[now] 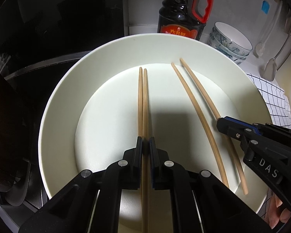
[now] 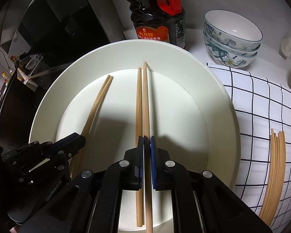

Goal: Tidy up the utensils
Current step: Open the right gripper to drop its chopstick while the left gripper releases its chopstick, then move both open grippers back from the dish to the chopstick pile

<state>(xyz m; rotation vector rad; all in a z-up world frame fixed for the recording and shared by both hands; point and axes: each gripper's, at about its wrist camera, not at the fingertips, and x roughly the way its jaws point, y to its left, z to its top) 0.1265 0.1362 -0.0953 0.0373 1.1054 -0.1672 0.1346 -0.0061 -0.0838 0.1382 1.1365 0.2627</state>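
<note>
A large white plate [image 1: 56, 106] [image 2: 223, 106] lies under both grippers with two pairs of wooden chopsticks over it. My left gripper [image 1: 145, 143] [image 2: 81, 137] is shut on one chopstick of the left pair [image 1: 145, 101] [image 2: 99, 101]. That pair's other stick runs tight beside it and goes under the left finger. My right gripper [image 2: 147, 143] [image 1: 221, 123] is shut on the longer-looking stick of the right pair [image 2: 145, 101] [image 1: 199, 89]. Its partner [image 2: 138, 106] lies just left of the jaws and ends near the plate's front rim.
A dark soy sauce bottle [image 1: 182, 13] [image 2: 157, 19] stands behind the plate. Stacked flowered bowls [image 1: 230, 40] [image 2: 232, 38] sit at the back right. A checked cloth [image 2: 261, 106] [image 1: 271, 101] on the right carries several more chopsticks [image 2: 275, 174]. A black cooktop [image 1: 48, 38] lies to the left.
</note>
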